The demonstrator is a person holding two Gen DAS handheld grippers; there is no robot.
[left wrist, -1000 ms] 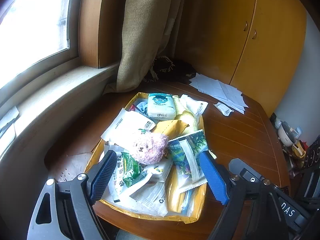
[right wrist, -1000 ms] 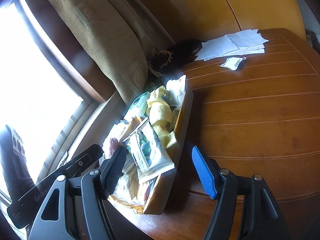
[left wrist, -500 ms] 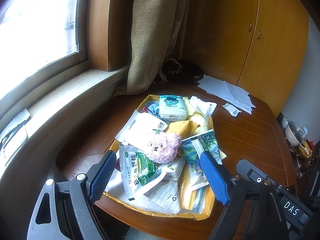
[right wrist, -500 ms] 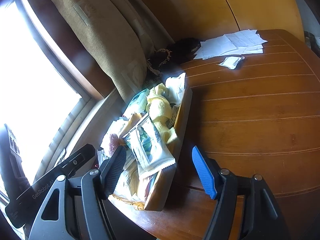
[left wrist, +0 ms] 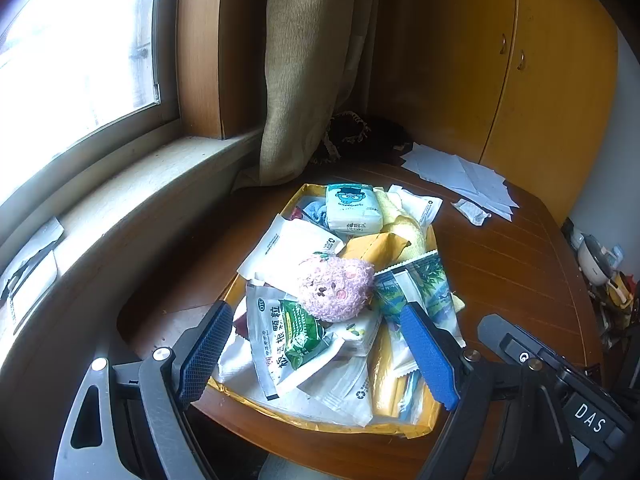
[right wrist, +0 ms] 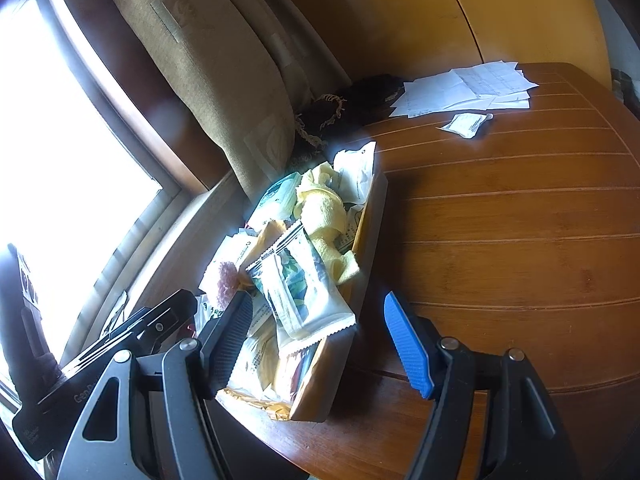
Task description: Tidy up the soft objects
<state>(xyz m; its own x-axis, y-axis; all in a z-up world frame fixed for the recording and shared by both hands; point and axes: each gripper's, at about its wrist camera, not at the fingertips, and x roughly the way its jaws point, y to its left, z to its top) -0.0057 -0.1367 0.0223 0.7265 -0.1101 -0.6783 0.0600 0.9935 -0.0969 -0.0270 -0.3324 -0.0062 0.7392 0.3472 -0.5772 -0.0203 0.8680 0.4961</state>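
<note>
We judge the sorting barely begun — every soft thing sits heaped in the shallow yellow tray (left wrist: 418,426) near the window edge of the wooden table (right wrist: 520,220), and nothing has been lifted out or set apart. On top lies the pink plush toy (left wrist: 336,290), with a green-and-white sachet (left wrist: 288,340) just in front of it, a bamboo-print packet (left wrist: 424,284) to one side, a tissue pack (left wrist: 350,208) at the far end and a yellow cloth (right wrist: 324,208) draped through the pile. The loose papers (right wrist: 464,88) and a small torn wrapper (right wrist: 464,122) lie well apart on the far side.

Our left gripper (left wrist: 316,356) hangs over the near end of the tray, jaws spread wide, pads clear of the packets — it holds nothing. Our right gripper (right wrist: 316,336) hovers over the tray's near corner, jaws likewise wide apart and empty; the bamboo-print packet lies below the gap, untouched as far as we can tell.
</note>
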